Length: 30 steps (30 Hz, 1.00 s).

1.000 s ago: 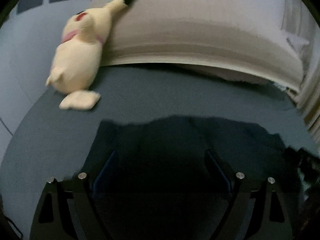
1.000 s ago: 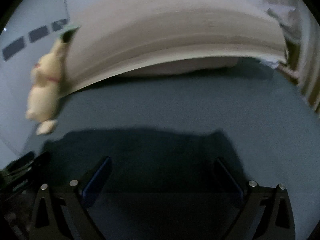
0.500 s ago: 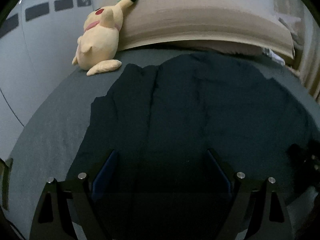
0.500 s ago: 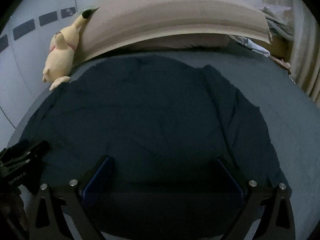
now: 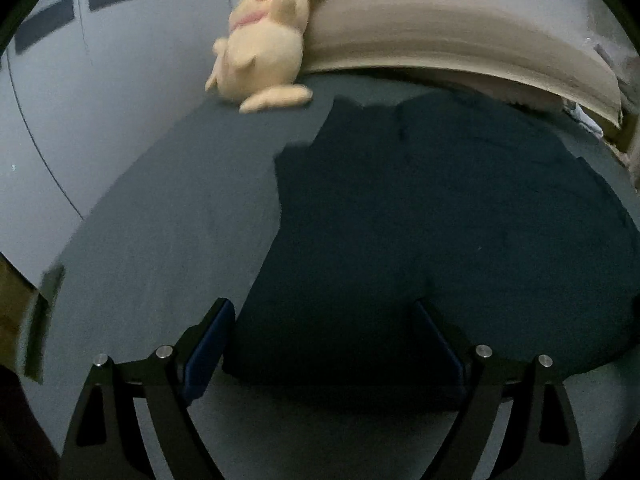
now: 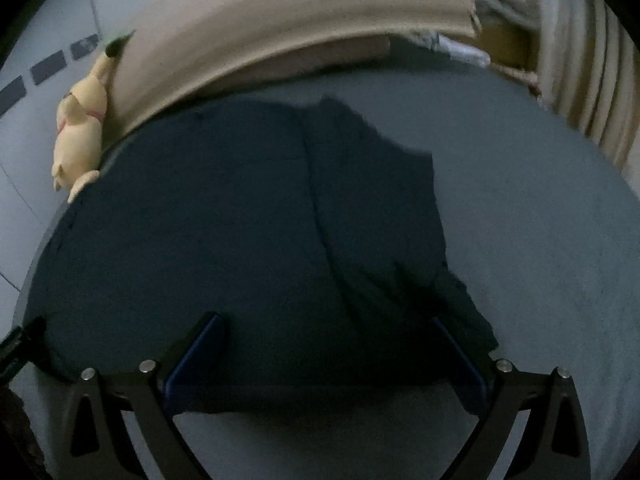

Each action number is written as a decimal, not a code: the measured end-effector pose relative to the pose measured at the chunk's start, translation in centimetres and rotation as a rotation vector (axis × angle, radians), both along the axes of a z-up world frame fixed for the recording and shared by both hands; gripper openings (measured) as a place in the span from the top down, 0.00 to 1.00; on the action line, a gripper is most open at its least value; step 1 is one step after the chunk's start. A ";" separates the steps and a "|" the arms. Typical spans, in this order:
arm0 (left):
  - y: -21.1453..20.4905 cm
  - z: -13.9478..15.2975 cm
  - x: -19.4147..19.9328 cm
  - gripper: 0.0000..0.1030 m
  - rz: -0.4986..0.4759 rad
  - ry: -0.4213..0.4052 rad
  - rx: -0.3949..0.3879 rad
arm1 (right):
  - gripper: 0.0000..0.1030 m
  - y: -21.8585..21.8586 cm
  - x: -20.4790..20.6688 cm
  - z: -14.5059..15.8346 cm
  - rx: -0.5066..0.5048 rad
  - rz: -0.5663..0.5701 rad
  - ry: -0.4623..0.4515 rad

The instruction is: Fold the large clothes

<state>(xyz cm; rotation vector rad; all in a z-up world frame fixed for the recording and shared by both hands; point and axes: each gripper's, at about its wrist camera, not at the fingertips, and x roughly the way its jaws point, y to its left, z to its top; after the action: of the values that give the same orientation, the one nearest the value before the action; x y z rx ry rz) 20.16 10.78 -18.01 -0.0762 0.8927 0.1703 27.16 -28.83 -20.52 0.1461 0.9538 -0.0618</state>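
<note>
A large dark garment [image 5: 440, 220] lies spread on the grey-blue bed sheet [image 5: 160, 220]. Its near hem rests between the fingers of my left gripper [image 5: 322, 344], which is open wide and hovers over the left part of that hem. The right wrist view shows the same garment [image 6: 200, 220], with a fold line down its middle and a rumpled right edge. My right gripper [image 6: 328, 360] is also open wide over the near hem, its pads clear of the cloth. The left gripper's black tip [image 6: 22, 340] shows at the far left of that view.
A cream plush toy [image 5: 260, 52] leans against the beige headboard cushion [image 5: 440, 20] at the far left corner of the bed. A pale wall [image 5: 80, 100] runs along the left side. Curtains [image 6: 592, 80] and loose clutter [image 6: 460, 46] stand at the far right. Bare sheet [image 6: 540, 220] lies right of the garment.
Both grippers have drawn back toward the near side of the bed and tipped downward. The garment's near hem has come into view between the fingers. Both pairs of jaws stayed wide.
</note>
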 end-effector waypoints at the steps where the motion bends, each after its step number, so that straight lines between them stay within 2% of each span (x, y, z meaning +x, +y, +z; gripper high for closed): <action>1: 0.4 0.2 -0.3 0.12 0.014 0.003 -0.022 | 0.01 -0.3 -0.5 0.4 0.018 -0.010 -0.003; 3: 1.1 1.0 -1.2 0.12 0.030 -0.032 -0.064 | 0.01 -0.9 -1.6 1.6 0.055 -0.014 -0.049; 5: 1.4 1.0 -1.7 0.12 0.044 -0.038 -0.027 | 0.00 -1.7 -2.2 2.0 0.050 -0.031 -0.072; 6: 1.8 0.5 -1.6 0.12 0.047 -0.018 -0.025 | 0.00 -2.0 -2.3 1.6 0.047 -0.039 -0.061; 8: 2.3 -0.4 -1.4 0.12 0.054 0.032 -0.068 | 0.00 -3.6 -1.7 -0.3 0.071 -0.071 0.036; 9: 3.0 -0.5 -1.6 0.12 0.068 0.047 -0.111 | 0.00 -4.1 -1.7 -0.6 0.101 -0.084 0.052; 10: 3.5 -0.2 -2.0 0.12 0.084 0.040 -0.127 | 0.00 -5.3 -2.2 -0.6 0.184 -0.116 0.058; 12: 4.3 0.7 -3.0 0.12 0.110 -0.014 -0.133 | 0.00 -6.3 -3.1 0.3 0.242 -0.137 0.015; 14: 4.8 0.6 -3.4 0.12 0.120 -0.021 -0.111 | 0.00 -6.9 -3.7 1.0 0.219 -0.134 -0.029; 16: 5.3 -0.7 -3.1 0.12 0.119 0.051 -0.109 | 0.00 -7.3 -3.3 0.1 0.195 -0.130 0.016; 18: 6.1 -0.9 -3.5 0.12 0.144 0.057 -0.143 | 0.00 -7.3 -3.2 -0.7 0.193 -0.166 0.069; 20: 6.4 -0.2 -4.3 0.12 0.160 0.029 -0.146 | 0.00 -7.9 -3.9 0.0 0.245 -0.189 0.028; 24: 7.0 0.2 -5.1 0.12 0.193 0.002 -0.142 | 0.00 -6.9 -4.9 2.7 0.200 -0.157 -0.075; 27: 7.7 -0.5 -4.6 0.12 0.215 0.034 -0.139 | 0.00 -6.0 -5.5 4.1 0.173 -0.116 -0.148; 30: 7.9 -1.2 -4.7 0.12 0.225 0.055 -0.134 | 0.00 -4.6 -5.2 4.5 0.155 -0.071 -0.165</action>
<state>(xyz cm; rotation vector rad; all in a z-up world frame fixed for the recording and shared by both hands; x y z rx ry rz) 15.46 18.68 -19.25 -0.2987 0.9494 0.3228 21.97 -33.41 -15.98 0.3231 0.7882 -0.0407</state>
